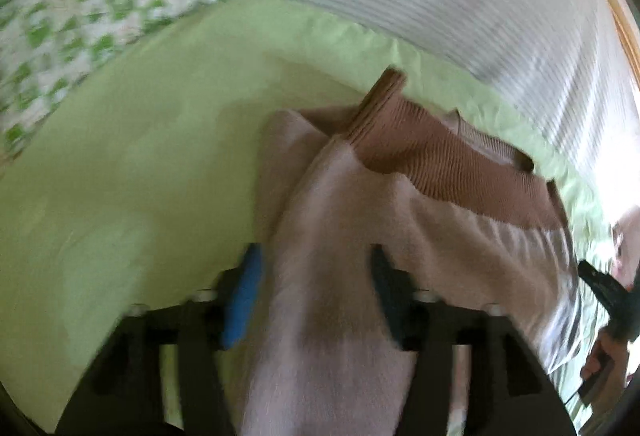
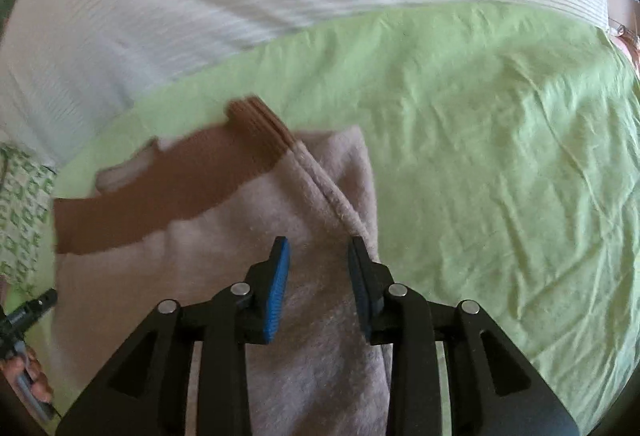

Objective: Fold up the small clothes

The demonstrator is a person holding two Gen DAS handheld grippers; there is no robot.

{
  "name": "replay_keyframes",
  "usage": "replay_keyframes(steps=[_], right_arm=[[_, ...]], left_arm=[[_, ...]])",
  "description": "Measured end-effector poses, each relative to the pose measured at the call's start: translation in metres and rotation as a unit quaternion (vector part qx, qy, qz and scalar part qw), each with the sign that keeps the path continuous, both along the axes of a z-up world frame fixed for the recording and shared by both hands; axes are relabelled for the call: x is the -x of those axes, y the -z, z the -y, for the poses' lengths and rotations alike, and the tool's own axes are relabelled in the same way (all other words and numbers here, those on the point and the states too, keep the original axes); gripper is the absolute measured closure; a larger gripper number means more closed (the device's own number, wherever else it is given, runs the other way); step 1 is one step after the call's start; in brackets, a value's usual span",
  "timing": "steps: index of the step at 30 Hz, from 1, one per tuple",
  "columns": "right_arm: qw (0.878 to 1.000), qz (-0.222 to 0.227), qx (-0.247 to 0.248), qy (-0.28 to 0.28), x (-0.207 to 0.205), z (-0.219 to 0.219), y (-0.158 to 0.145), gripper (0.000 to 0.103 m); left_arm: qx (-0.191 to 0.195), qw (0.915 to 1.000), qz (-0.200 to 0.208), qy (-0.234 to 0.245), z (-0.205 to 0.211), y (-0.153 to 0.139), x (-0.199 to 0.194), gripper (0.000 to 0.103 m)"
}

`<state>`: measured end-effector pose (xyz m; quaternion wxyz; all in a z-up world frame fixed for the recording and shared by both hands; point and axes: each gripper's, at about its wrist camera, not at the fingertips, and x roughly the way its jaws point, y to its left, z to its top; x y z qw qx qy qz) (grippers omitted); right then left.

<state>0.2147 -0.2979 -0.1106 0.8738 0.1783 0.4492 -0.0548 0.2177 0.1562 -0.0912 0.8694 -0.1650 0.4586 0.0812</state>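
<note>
Fingers [image 2: 280, 268] seemingly astride pink garment [image 2: 240, 256]

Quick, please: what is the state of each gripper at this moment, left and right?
Left gripper: open, jaws apart over the pink garment, pads not pressing it.
Right gripper: open, narrower gap, pink cloth between the pads, not clamped.

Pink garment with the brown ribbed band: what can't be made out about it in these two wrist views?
- Left wrist view: the pink garment is motion-blurred; its near end is hidden behind the left gripper.
- Right wrist view: the brown ribbed band is smeared; the right gripper covers the garment's lower part.
- Neither view shows the whole garment, so its type stays uncertain.
</note>
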Motion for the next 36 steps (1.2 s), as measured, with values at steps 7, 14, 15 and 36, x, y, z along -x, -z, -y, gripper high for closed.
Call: replay_keyframes(steps=[7,14,15,36], right_arm=[[0.996,0.054,-0.052,-0.054,0.030,-0.025,-0.031,0.056],[0.989,0.046,-0.028,-0.140,0.031,-0.092,-0.027,0.056],[0.988,0.046,-0.025,-0.148,0.032,-0.099,-0.026,0.056],[0.994,0.024,-0.045,-0.100,0.053,-0.072,-0.009,0.056]], left_arm=[[0.055,0.9898,-0.020,-0.130,0.007,0.002,0.098,0.022],[0.162,0.9686,-0.040,-0.184,0.006,0.039,0.129,0.022],[0.167,0.9672,-0.034,-0.188,0.006,0.041,0.128,0.022],[0.139,0.9771,0.056,-0.151,0.037,0.019,0.064,0.088]])
